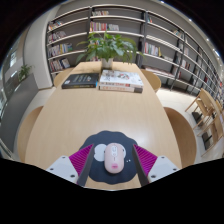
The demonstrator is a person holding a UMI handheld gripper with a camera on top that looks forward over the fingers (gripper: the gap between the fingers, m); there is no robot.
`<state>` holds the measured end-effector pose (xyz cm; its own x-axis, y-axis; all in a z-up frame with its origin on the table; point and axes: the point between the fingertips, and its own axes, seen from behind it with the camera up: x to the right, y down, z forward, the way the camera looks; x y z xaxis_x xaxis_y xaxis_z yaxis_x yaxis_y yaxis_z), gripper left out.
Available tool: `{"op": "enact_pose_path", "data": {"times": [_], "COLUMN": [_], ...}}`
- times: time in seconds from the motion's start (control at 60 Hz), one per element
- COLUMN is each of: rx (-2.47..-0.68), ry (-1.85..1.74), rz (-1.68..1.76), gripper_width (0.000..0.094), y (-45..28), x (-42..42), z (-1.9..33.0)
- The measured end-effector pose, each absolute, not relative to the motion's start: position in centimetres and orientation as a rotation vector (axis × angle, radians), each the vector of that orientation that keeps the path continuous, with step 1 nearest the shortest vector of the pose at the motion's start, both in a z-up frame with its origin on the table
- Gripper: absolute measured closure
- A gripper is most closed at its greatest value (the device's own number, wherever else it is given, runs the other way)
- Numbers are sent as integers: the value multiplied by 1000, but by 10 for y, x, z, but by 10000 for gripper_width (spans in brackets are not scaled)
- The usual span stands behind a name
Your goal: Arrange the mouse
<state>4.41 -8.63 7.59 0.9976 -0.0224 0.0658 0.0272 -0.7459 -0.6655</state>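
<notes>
The hand-held gripper [111, 160] has its fingers spread apart, and between them we see a white mouse [114, 157] resting on a dark round mouse pad [100, 142], with a gap at either side. We find the pad lying on the near part of the wooden desk [70, 115]. Farther along the desk lie two books [103, 80] and a potted plant [108, 46], with bookshelves [160, 45] behind.

The light is soft and even, a little dim. The table [100, 115] shows only weak shadows. The bookshelves [150, 40] curve strongly from lens distortion.
</notes>
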Motion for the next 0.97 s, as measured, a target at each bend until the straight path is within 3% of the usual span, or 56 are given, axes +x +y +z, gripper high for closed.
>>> {"op": "enact_pose_path", "data": {"times": [0.2, 0.35, 0.517, 0.967], "rx": [-2264, -2194, -2179, -2224], "ry": [8, 39, 54, 52], "rz": [-85, -65, -72, -84], "gripper_width": [192, 192, 198, 193], "y": [-108, -134, -170, -235], "x": [19, 1, -8, -17], "z": [181, 223, 232, 215]}}
